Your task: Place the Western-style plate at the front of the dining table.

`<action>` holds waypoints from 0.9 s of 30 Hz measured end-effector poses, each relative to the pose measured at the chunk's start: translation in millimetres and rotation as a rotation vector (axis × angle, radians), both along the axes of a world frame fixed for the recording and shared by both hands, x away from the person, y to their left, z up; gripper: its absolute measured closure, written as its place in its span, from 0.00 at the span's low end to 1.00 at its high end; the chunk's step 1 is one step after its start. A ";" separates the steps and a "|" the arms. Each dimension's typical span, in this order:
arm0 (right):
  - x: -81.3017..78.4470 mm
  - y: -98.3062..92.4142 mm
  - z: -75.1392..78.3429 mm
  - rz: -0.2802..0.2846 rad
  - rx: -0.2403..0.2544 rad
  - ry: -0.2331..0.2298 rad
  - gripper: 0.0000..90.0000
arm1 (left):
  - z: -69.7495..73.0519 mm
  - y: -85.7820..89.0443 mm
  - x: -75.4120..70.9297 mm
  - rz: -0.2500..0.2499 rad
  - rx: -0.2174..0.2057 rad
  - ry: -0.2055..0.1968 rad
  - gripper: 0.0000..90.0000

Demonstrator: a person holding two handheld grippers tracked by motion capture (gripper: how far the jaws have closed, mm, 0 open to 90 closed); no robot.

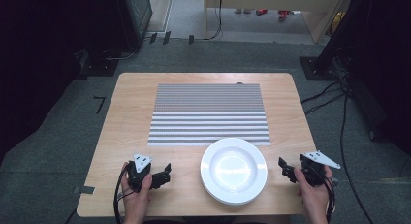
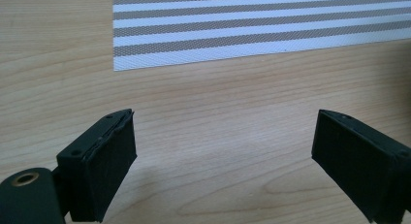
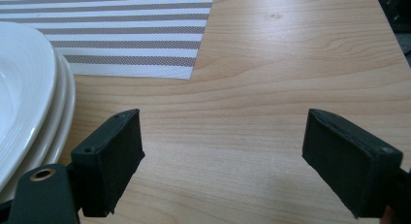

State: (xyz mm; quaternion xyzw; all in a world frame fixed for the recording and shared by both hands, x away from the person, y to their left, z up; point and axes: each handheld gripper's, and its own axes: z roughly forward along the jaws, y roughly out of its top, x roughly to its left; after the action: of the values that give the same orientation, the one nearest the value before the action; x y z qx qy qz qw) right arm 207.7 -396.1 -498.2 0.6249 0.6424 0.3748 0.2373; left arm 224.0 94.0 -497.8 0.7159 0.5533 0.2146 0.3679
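Near the front edge of the wooden table (image 1: 131,117), between my two hands, sits a stack of white plates (image 1: 233,170); the right gripper view shows at least three rims nested one over another (image 3: 58,95). The far rim of the stack overlaps the near edge of a striped placemat (image 1: 208,112), which lies flat across the table's middle.

My left gripper (image 1: 165,174) rests low on the wood to the left of the stack, apart from it, jaws spread wide with nothing between them; its own view shows bare tabletop and the placemat's near corner (image 2: 145,59) ahead. My right gripper (image 1: 286,168) lies just beside the stack's right rim, likewise released and empty.

Handling, as I judge it: glazed ceramic, rigid, smooth and slippery, breakable if dropped or knocked. The stack together would be heavy for one pair of jaws; a single top plate is moderate. The sensible hold is on the rim, one jaw above and one beneath the lip, at the right side nearest my right gripper. The nested rims leave little gap, so working a jaw under the top plate alone is the hard part, and the lower plates may shift.

Obstacles: nothing stands between either gripper and the plates. The placemat is thin and may slide if a plate drags on it.
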 end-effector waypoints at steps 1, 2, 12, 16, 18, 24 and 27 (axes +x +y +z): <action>0.0 0.0 0.0 0.000 0.000 0.000 0.16 | 0.0 0.0 0.0 0.000 0.000 0.000 0.10; -0.2 1.1 0.2 0.001 0.003 0.001 0.16 | -0.2 -1.8 0.0 -0.003 -0.001 0.000 0.10; -2.1 9.9 1.9 0.024 0.018 -0.005 0.17 | 0.2 -23.4 0.5 -0.062 -0.020 0.010 0.10; -2.5 12.7 2.1 0.030 0.024 -0.006 0.17 | 1.7 -30.4 0.7 -0.079 -0.030 0.014 0.10; -2.5 13.5 2.1 0.032 0.026 -0.006 0.17 | 2.2 -31.7 1.1 -0.085 -0.036 0.017 0.10; -2.8 18.6 2.5 0.048 0.028 -0.006 0.17 | 4.1 -41.3 2.7 -0.104 -0.053 0.019 0.10; -3.1 21.2 2.8 0.054 0.036 -0.006 0.17 | 5.4 -47.2 3.2 -0.118 -0.051 0.016 0.10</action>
State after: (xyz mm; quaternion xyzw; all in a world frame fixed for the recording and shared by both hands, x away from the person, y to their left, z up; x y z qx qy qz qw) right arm 204.6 -374.9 -495.4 0.6106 0.6515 0.3941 0.2178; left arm 227.3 46.8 -492.4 0.7394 0.5183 0.1726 0.3935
